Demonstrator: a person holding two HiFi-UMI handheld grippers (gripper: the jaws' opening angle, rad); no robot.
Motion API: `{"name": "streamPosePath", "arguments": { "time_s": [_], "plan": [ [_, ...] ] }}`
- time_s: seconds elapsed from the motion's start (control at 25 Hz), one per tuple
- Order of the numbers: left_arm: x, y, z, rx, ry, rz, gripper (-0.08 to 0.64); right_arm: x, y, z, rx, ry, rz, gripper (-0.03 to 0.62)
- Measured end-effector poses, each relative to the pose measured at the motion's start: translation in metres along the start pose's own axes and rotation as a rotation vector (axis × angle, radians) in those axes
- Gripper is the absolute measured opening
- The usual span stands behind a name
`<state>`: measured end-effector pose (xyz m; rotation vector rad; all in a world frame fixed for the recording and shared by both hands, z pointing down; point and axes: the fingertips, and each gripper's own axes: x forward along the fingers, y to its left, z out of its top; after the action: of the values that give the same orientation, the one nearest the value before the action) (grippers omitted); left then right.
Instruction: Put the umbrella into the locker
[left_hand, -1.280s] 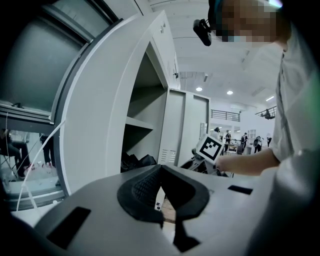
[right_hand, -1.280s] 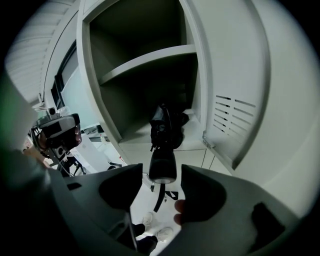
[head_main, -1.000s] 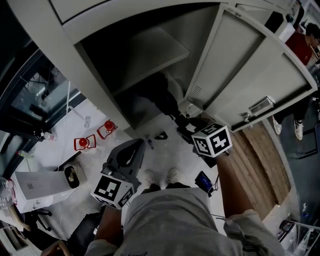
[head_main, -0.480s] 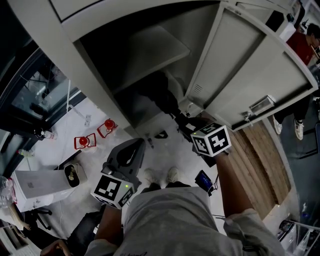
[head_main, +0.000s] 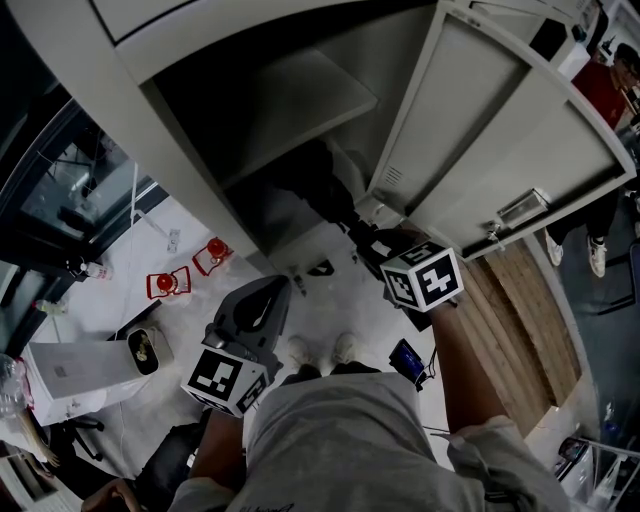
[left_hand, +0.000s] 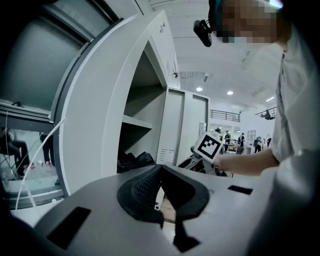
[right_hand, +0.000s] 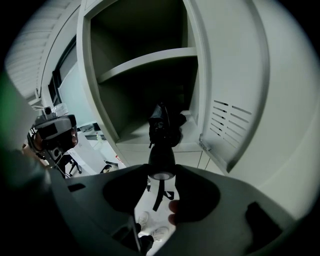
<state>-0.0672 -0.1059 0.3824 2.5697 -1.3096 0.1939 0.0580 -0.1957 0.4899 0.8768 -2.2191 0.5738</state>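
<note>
Grey sheet metal fills the head view: the locker (head_main: 110, 140) stands with its door (head_main: 500, 130) swung out to the right. A label holder (head_main: 525, 210) on the door is too small to read. The black umbrella (head_main: 325, 190) lies on the locker's bottom below the shelf (head_main: 290, 105). It is near the right front corner, with its handle reaching out over the front edge. The right tongs (head_main: 385, 245) meet that handle. The left tongs (head_main: 272, 290) hover apart over the white floor, above the person's shoes (head_main: 320, 350). Each marker cube (head_main: 423, 278) carries black-and-white square patterns, with no letters. Two small red things (head_main: 190, 272) sit on the floor to the left.

In the left gripper view the left tongs (left_hand: 160, 170) are closed tip to tip, with nothing between them. Beyond them the umbrella (left_hand: 135, 161) shows as a dark heap in the locker's lower compartment.

In the right gripper view the right tongs (right_hand: 161, 172) have just been closing. The umbrella's (right_hand: 161, 127) round handle end is between the jaws, and they now clamp it on both sides. Its strap (right_hand: 159, 192) hangs below the handle. The body runs away over the front edge into the compartment under the shelf (right_hand: 150, 62). It lies beside the door's vent slots (right_hand: 227, 125).
</note>
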Motion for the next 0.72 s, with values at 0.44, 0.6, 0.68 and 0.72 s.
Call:
{"name": "streamPosePath", "arguments": {
  "time_s": [0.44, 0.6, 0.68, 0.72],
  "plan": [
    [0.001, 0.004, 0.001, -0.003, 0.001, 0.000, 0.015, 0.002, -0.006, 0.031, -0.025, -0.034, -0.012, 0.186],
    [0.001, 0.007, 0.000, 0.001, 0.003, 0.004, 0.015, 0.007, -0.007, 0.039, -0.029, -0.037, -0.012, 0.186],
    [0.001, 0.007, 0.000, -0.001, 0.004, 0.003, 0.015, 0.009, -0.007, 0.043, -0.033, -0.040, -0.013, 0.186],
    [0.001, 0.007, 0.001, -0.001, 0.003, 0.003, 0.015, 0.010, -0.007, 0.044, -0.034, -0.041, -0.013, 0.184]
  ]
}}
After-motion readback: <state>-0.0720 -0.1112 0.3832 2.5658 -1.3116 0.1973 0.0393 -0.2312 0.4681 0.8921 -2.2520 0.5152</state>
